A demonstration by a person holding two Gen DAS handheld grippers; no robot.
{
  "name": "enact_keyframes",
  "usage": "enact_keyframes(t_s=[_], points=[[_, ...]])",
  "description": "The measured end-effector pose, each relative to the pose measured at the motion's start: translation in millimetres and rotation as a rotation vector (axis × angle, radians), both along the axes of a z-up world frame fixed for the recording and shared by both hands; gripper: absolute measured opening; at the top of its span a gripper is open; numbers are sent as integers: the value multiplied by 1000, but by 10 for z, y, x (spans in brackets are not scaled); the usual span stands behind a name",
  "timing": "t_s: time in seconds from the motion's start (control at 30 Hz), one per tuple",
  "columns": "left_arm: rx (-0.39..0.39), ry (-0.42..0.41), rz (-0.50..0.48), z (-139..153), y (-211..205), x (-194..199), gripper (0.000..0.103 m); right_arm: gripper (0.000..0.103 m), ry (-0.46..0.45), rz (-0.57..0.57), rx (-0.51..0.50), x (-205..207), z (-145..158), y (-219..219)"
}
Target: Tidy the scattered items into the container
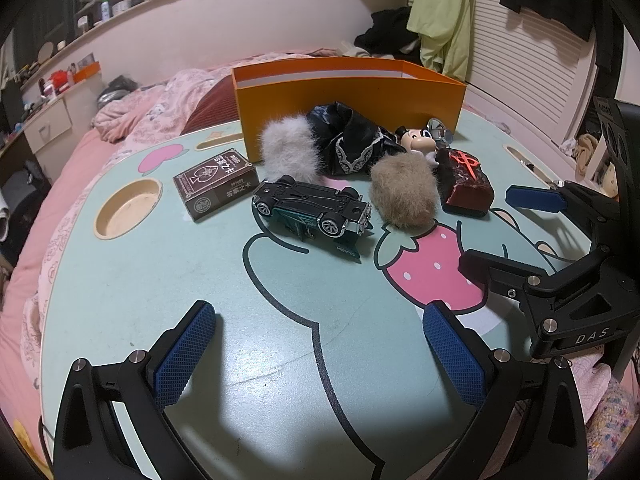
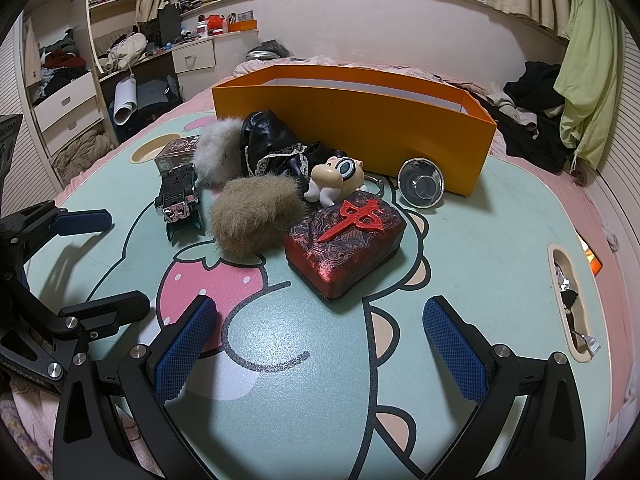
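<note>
Orange container [image 2: 352,120] stands at the far edge of the worktop [image 1: 160,280], open top, nothing visible inside from here. All items lie in front of it, none in.

Item layout: red block [image 2: 346,240] nearest the right hand-held gripper [image 2: 316,344], just ahead of its fingers and slightly left of centre. Brown fur ball [image 2: 256,216] touches the block's left side. Toy car [image 1: 312,210] lies upside down, ahead of the left hand-held gripper [image 1: 318,354] with clear worktop between. Card box [image 1: 218,184] left of the car. Grey fur ball [image 1: 286,150], black cloth [image 1: 352,140], small figurine [image 2: 334,180] and a round metal lid [image 2: 420,186] sit close against the container's front wall.

Both hand-held grippers: jaws wide, empty, hovering low over the near worktop.

Judged step: first pick not yet begun. Best bet is right gripper on the red block: approach straight, span its short sides, close squarely so it doesn't twist. Mind the fur ball pressed against it; it may drag along. Lift clear over the front wall before release. The left can take the car across its body, not the wheels.
</note>
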State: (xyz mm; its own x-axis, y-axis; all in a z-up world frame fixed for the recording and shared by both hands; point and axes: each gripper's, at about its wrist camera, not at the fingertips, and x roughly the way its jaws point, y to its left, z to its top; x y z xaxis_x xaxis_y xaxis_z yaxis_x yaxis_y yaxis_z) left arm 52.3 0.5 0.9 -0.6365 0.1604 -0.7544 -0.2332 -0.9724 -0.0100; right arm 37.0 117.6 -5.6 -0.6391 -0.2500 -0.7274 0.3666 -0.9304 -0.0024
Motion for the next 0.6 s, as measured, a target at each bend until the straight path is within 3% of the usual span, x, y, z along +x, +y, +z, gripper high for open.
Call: enact_keyframes(t_s=[0.6], points=[[8, 3, -1, 1, 12, -3, 103, 103, 0, -1, 0, 4, 1, 0]])
